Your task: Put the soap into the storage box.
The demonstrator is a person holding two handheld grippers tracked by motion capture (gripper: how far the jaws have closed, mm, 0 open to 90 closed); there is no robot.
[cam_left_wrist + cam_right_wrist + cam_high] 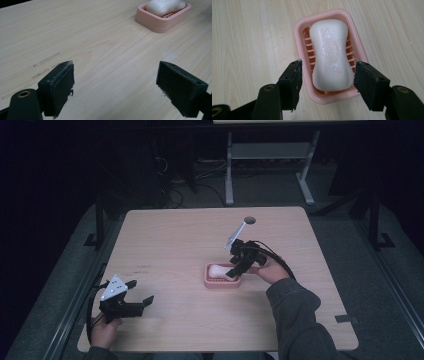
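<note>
A white soap bar [330, 56] lies in a pink slatted soap dish [299, 31] near the middle of the wooden table [175, 235]. In the high view the soap [217, 269] rests in the dish [220, 282]. My right gripper [327, 75] hovers just above the dish's near end, open, with its jaws on either side of the soap and dish and a gap on both sides. My right gripper [234, 271] is at the dish's right end in the high view. My left gripper [140, 292] stands open over bare table at the front left, nothing between its jaws; from the left gripper [115, 85] the dish [162, 21] lies far off.
A round cable hole [249, 220] sits near the table's far edge. Faint scuff marks [137, 268] cross the wood left of the dish. Beyond the table stand a white desk frame [270, 160] and loose cables on the dark floor.
</note>
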